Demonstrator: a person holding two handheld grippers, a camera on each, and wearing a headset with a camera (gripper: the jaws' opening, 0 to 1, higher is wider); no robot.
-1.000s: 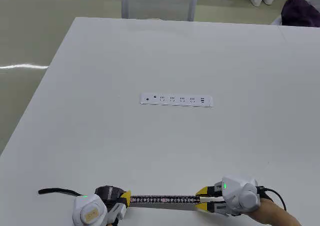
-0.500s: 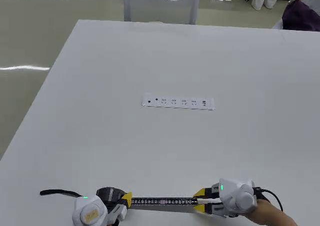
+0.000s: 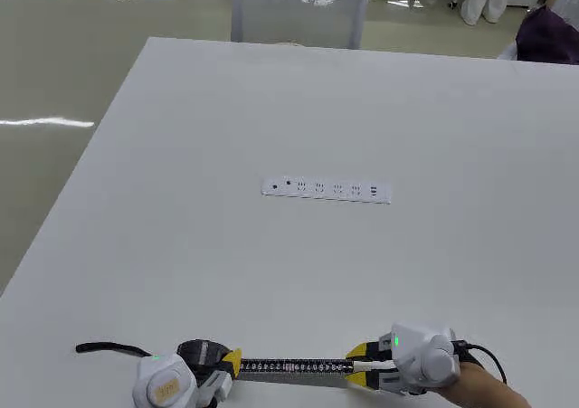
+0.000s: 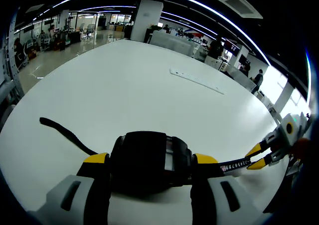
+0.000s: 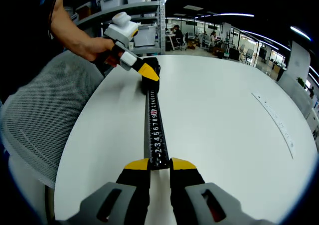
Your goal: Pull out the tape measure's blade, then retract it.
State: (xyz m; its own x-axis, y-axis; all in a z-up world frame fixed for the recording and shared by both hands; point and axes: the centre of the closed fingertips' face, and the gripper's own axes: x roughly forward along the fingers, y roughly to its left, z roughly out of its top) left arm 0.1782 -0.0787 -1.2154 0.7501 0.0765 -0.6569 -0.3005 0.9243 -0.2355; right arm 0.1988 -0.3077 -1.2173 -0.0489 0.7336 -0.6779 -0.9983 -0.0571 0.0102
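Note:
The black tape measure case (image 3: 199,353) lies at the table's near edge, with its black wrist strap (image 3: 107,347) trailing to the left. My left gripper (image 3: 224,369) is shut on the case (image 4: 149,160), one yellow-tipped jaw on each side. The black blade (image 3: 295,367) with white numbers runs right from the case, low over the table. My right gripper (image 3: 359,366) is shut on the blade's free end. In the right gripper view the blade (image 5: 154,127) stretches straight from my right gripper (image 5: 155,163) to the case (image 5: 151,80).
A white power strip (image 3: 327,190) lies flat at the middle of the white table (image 3: 362,109). A grey mesh chair (image 3: 298,10) stands at the far edge. Another mesh chair back (image 5: 35,125) is close on the near side.
The head view has shifted a little. The right gripper has edged slightly toward the case, so the drawn-out length of blade looks a bit shorter. Both grips are unchanged.

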